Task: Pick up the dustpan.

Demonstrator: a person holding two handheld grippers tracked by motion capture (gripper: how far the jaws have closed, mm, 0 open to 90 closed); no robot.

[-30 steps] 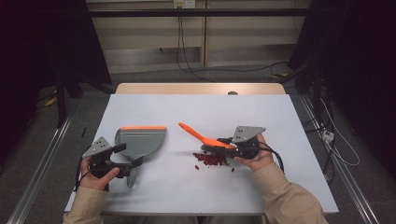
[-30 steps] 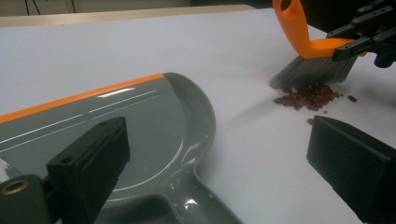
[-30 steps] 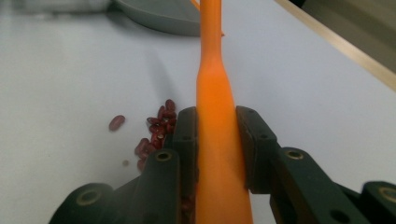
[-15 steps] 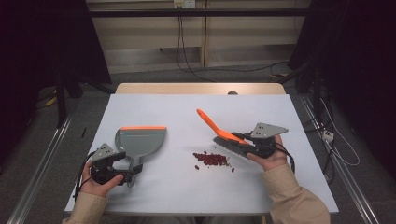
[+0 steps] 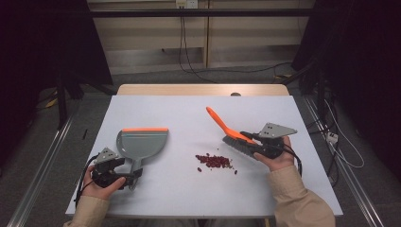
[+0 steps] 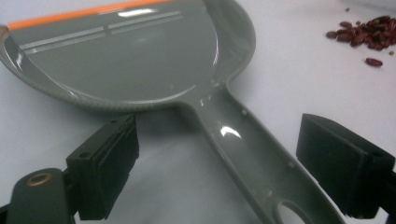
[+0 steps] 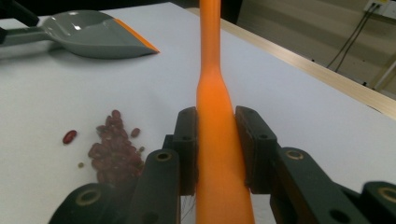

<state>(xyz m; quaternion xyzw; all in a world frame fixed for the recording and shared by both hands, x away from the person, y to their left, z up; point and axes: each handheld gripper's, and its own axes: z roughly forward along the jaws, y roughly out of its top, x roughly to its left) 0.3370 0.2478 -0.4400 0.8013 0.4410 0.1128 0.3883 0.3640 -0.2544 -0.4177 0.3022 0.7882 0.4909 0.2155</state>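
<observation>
Grey plastic dustpan [image 5: 140, 144], orange lip, flat on the white counter [image 5: 189, 198] at nine o'clock of the beans; its handle lies between the jaws of the left gripper [image 6: 233, 177], which have just been closing but stand apart, pads not yet pressing; orange brush [image 5: 226, 127] clenched in the right gripper [image 7: 215, 144], bristles lifted at three o'clock of the beans; red beans [image 5: 215, 161] heaped mid-counter, a few strays beside; risk, judged: pan skids or tips if swept against before the left jaws bite; a hard stroke scatters beans past the lip.
</observation>
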